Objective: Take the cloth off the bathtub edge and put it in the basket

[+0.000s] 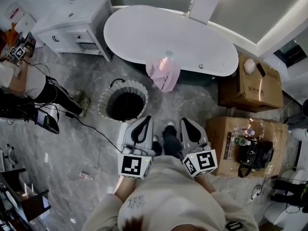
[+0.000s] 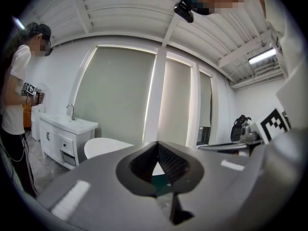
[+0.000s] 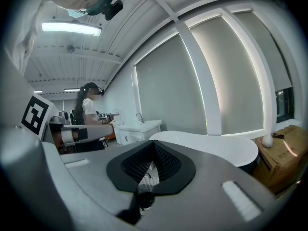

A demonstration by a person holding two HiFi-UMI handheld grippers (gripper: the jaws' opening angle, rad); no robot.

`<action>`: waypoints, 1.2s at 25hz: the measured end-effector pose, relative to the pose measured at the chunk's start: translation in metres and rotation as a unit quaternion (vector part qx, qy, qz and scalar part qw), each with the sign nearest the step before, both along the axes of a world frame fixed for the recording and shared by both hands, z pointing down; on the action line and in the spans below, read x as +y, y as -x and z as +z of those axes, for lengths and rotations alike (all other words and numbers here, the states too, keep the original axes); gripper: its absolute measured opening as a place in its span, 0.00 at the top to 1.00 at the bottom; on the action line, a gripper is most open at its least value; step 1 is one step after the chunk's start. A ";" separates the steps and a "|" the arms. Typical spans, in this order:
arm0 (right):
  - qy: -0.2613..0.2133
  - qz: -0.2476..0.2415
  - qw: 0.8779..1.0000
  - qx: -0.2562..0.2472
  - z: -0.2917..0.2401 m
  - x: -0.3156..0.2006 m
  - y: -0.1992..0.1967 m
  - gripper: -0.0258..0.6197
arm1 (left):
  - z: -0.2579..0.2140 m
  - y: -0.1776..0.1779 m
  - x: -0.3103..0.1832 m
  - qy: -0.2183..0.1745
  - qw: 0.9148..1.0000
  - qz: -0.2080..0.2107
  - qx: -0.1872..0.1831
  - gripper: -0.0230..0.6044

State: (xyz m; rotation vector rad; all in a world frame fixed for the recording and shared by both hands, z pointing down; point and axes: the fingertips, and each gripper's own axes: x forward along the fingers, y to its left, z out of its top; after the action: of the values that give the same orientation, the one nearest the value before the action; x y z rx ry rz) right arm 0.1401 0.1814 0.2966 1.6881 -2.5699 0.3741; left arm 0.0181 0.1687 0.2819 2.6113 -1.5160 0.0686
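A pink cloth hangs over the near edge of the white oval bathtub, in the head view's upper middle. The round ribbed basket stands on the floor just left of and below the cloth, with a dark inside. Both grippers are held close to my body, side by side, pointing toward the tub. The left gripper is shut and holds nothing; its tips meet. The right gripper is also shut and holds nothing. The tub lies ahead of both, a good way off.
A white vanity with a sink stands left of the tub. Cardboard boxes sit at the right, the nearer box carrying a black bag and bottles. Another person stands at the left. A cable crosses the marble floor.
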 end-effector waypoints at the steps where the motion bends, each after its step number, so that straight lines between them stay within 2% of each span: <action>1: 0.000 -0.001 1.000 0.001 0.000 -0.003 -0.001 0.96 | -0.001 -0.001 -0.003 0.000 1.000 -0.001 -0.002 0.96; 9: 0.002 -0.014 1.000 0.002 0.001 -0.051 -0.021 0.96 | -0.006 -0.013 -0.047 0.002 1.000 -0.025 0.000 0.96; 20: -0.017 -0.049 0.999 0.003 -0.006 -0.130 -0.069 0.96 | -0.019 -0.049 -0.119 -0.030 0.997 -0.074 -0.004 0.96; 30: -0.009 -0.063 0.998 -0.008 0.002 -0.160 -0.101 0.96 | -0.021 -0.065 -0.147 -0.039 0.992 -0.117 -0.015 0.96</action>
State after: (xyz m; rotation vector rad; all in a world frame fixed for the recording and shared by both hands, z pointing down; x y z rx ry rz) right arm 0.2415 0.0211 0.2987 1.5244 -2.6821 0.3592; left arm 0.0827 0.0222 0.2611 2.4779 -1.8591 0.0286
